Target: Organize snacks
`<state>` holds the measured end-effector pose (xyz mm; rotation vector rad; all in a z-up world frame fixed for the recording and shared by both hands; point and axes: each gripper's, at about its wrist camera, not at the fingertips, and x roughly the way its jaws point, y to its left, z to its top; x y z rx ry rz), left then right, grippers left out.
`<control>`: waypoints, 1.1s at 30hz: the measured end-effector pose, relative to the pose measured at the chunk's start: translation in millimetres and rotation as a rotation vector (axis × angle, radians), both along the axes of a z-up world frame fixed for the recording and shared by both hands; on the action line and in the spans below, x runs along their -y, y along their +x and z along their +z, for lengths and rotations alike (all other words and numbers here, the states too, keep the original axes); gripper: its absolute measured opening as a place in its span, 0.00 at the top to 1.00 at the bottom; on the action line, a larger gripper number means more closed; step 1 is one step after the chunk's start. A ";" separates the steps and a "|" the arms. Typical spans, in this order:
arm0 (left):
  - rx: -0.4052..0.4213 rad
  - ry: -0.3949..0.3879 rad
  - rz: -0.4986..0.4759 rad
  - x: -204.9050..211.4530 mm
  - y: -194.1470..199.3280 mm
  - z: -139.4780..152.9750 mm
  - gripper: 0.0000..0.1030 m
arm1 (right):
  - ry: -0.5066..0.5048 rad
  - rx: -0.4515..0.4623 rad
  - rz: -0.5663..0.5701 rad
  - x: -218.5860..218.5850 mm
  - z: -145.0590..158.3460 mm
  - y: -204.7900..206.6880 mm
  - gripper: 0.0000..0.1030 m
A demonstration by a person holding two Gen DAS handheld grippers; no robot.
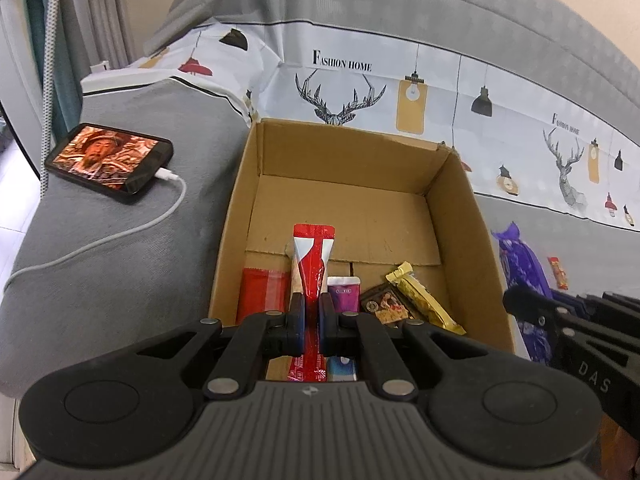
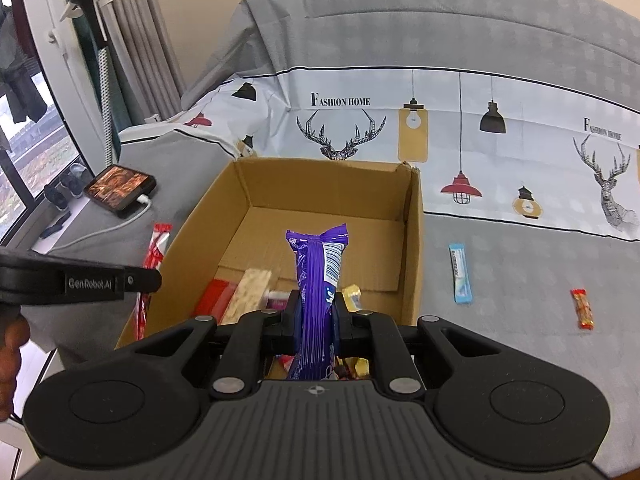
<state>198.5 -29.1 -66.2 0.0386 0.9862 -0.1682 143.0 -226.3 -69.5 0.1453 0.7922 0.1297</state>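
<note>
Soft even daylight, sharp, fisheye-warped edges

Both tools matte black — ribbed grey housings, round silver pivot pins; left tool (image 2: 80, 280) lettered "GenRobot.AI".

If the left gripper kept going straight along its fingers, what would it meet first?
Probably the snacks lying in the cardboard box: the left gripper, shut on a red sachet, points down into it, near the purple-and-white packet. Depth is unclear.
</note>
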 end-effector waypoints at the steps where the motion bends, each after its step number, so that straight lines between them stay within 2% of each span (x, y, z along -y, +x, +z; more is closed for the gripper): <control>1: -0.005 0.003 -0.001 0.9 4.4 -3.2 0.94 | 0.000 -0.002 -0.001 0.2 -2.5 4.9 0.86; 11: -0.071 0.034 -0.007 5.4 43.6 -43.0 0.94 | -0.010 -0.067 0.004 -4.5 -36.0 45.8 0.86; 23: -0.123 0.066 -0.003 3.2 69.0 -79.0 0.91 | -0.020 -0.127 -0.011 -7.9 -65.2 77.0 0.84; 25: -0.116 0.077 -0.008 3.1 71.5 -82.2 0.73 | -0.016 -0.126 -0.027 -7.2 -65.8 80.4 0.80; 26: -0.105 0.082 -0.009 2.2 71.0 -81.5 0.39 | -0.008 -0.125 -0.033 -6.7 -64.9 81.6 0.66; 27: -0.082 0.084 -0.008 1.5 68.7 -78.6 0.06 | 0.002 -0.121 -0.043 -5.5 -63.0 81.2 0.46; 29: -0.049 0.057 -0.017 -0.3 59.6 -69.6 0.00 | 0.011 -0.097 -0.058 -2.9 -55.8 76.7 0.31; 33: -0.023 0.109 -0.009 0.4 34.0 -59.5 0.00 | -0.007 -0.077 -0.059 1.2 -39.8 54.3 0.19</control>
